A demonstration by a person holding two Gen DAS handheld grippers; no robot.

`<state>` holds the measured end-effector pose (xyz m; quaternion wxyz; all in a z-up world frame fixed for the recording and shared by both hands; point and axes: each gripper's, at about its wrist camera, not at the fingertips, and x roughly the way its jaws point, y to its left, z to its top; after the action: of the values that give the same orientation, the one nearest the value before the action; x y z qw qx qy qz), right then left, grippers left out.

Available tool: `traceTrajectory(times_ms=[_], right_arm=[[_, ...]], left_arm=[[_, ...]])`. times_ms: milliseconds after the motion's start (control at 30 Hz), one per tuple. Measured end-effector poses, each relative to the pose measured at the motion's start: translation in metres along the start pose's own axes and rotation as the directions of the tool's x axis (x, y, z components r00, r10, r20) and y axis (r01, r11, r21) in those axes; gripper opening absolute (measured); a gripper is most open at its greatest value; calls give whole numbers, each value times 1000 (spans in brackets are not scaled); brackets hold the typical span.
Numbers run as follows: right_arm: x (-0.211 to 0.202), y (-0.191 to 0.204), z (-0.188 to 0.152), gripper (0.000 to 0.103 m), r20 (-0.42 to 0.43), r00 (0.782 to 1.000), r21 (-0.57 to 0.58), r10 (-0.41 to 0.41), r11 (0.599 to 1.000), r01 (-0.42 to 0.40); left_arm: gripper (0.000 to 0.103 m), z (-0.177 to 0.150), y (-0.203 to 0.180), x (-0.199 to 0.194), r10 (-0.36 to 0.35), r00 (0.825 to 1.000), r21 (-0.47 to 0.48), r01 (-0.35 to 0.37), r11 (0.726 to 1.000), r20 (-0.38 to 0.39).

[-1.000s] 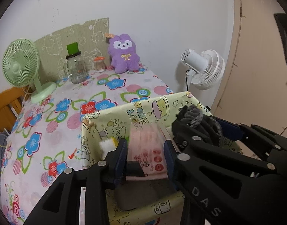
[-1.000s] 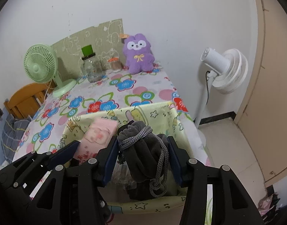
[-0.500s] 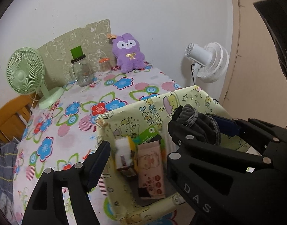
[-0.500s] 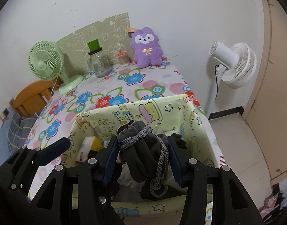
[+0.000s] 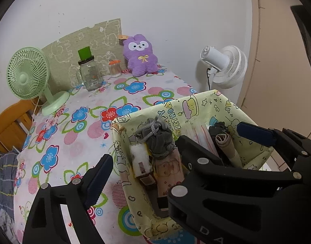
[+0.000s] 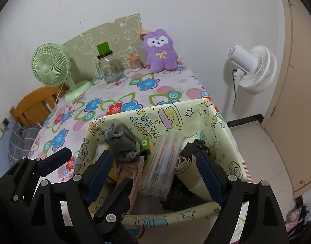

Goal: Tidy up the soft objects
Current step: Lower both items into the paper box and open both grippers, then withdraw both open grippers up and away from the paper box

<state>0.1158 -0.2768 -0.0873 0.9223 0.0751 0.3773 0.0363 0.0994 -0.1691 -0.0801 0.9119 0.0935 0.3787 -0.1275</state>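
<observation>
Left gripper (image 5: 143,162): spread wide, its jaws having just been opening, nothing pinched, poised over the near-left part of the fabric bin (image 5: 198,109).
Right gripper (image 6: 155,162): spread too, jaws just opened, no pad touching anything.
Grey drawstring pouch (image 6: 122,142): lay loose in the bin, just ahead of the right gripper's left finger.
Pink tissue pack (image 5: 169,172): between the left gripper's fingers, untouched.
Desk (image 5: 74,122): beyond the bin.
Purple plush (image 6: 160,50): far end, against the wall.

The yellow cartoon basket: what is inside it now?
Inside the basket lie a grey drawstring pouch, a pink tissue pack, clear-wrapped packets and a paper roll. Anything beneath them is covered.
</observation>
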Motion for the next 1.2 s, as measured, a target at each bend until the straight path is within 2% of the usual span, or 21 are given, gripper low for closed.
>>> traceTrajectory(times_ms=[300, 733, 1200], right_arm=[[-23, 5, 1, 88, 51, 998, 2, -41, 999, 41], [-66, 27, 6, 95, 152, 986, 0, -63, 998, 64], [-94, 83, 8, 97, 233, 973, -70, -1, 997, 18]], left_arm=[[91, 2, 6, -20, -17, 999, -7, 17, 1000, 43], [97, 1, 30, -64, 3, 988, -50, 5, 999, 156], [102, -11, 76, -105, 97, 969, -113, -73, 991, 228]])
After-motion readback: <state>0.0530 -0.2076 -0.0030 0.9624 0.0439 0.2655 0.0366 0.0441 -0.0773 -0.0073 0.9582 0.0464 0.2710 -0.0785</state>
